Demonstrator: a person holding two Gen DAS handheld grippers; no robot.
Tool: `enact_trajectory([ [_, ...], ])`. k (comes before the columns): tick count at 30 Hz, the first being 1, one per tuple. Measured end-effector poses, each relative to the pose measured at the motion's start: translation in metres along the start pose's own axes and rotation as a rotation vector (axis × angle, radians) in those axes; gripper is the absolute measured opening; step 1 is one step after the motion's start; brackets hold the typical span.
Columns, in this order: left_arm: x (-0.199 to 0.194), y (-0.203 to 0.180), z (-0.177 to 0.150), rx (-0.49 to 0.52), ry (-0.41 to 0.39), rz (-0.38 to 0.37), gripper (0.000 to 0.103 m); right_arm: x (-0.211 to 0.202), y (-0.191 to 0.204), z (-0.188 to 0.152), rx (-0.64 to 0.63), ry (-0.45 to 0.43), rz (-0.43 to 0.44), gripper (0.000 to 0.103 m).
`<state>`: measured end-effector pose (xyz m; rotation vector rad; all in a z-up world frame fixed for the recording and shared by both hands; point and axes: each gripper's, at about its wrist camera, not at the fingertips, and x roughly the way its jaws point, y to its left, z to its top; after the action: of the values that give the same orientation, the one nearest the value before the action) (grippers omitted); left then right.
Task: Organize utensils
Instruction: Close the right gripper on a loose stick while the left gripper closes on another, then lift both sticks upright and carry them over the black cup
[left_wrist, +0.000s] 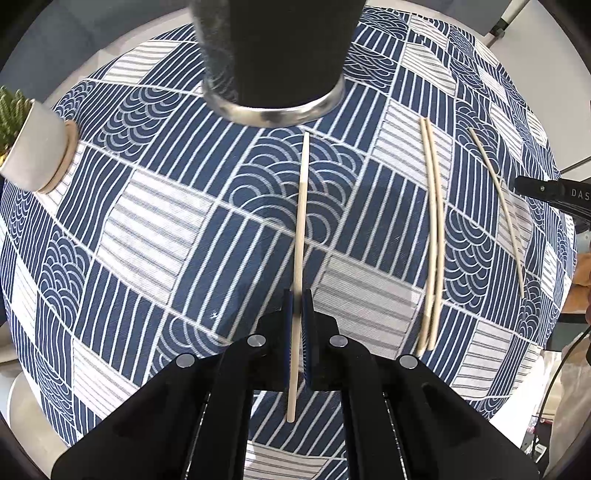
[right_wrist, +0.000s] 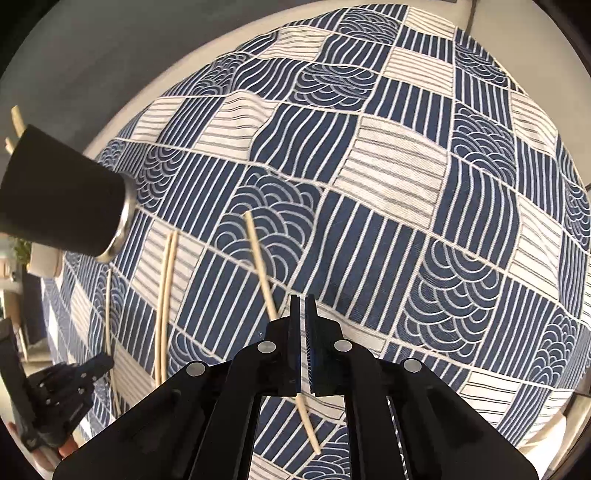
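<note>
Chopstick (left_wrist: 301, 229) is being pinched by left gripper (left_wrist: 298, 314); right gripper (right_wrist: 303, 317) is clamping another chopstick (right_wrist: 258, 258) above patterned tablecloth (left_wrist: 155, 229).

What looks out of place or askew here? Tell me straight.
The tablecloth is rucked into a ridge near its far edge instead of lying flat. A pair of chopsticks lies loose on it. Otherwise nothing stands out: each tool is shut on one chopstick, and nothing is spilled.
</note>
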<state>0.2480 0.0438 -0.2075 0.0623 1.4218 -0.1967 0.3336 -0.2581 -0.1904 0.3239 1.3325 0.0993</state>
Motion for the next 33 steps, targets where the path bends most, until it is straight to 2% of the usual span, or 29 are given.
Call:
enact_trajectory([
  [3,-0.003,0.007,-0.001,-0.021,0.000,0.000,0.005,-0.005,0.011,-0.023,-0.047,0.010,-0.036,0.008],
  [6,-0.006,0.014,-0.005,-0.051,0.001,0.008,0.005,0.002,0.026,-0.027,-0.111,0.028,-0.079,0.034],
  [8,-0.008,0.021,-0.010,-0.092,-0.009,0.011,0.005,0.004,0.037,-0.030,-0.160,0.033,-0.100,0.035],
  [11,-0.014,0.037,-0.025,-0.181,-0.014,-0.005,0.005,0.015,0.051,-0.033,-0.237,0.086,-0.158,0.034],
  [14,-0.017,0.041,-0.035,-0.234,-0.038,0.008,0.005,0.017,0.066,-0.040,-0.324,0.076,-0.229,0.027],
  [15,-0.018,0.040,-0.037,-0.253,-0.043,0.020,0.005,0.017,0.068,-0.042,-0.341,0.076,-0.220,0.017],
  [16,-0.020,0.041,-0.037,-0.264,-0.046,0.029,0.005,0.018,0.070,-0.045,-0.353,0.078,-0.201,0.011],
  [20,-0.018,0.025,-0.040,-0.310,-0.055,0.046,0.005,0.021,0.077,-0.055,-0.411,0.083,-0.159,0.006],
  [26,-0.018,0.023,-0.043,-0.383,-0.081,0.025,0.005,0.019,0.049,-0.038,-0.385,0.118,-0.038,0.004],
  [30,-0.023,0.034,-0.055,-0.416,-0.082,-0.006,0.005,0.019,0.039,-0.037,-0.356,0.131,0.009,0.004],
  [33,-0.024,0.039,-0.058,-0.422,-0.081,-0.027,0.005,0.009,0.013,-0.030,-0.344,0.123,0.018,0.004],
])
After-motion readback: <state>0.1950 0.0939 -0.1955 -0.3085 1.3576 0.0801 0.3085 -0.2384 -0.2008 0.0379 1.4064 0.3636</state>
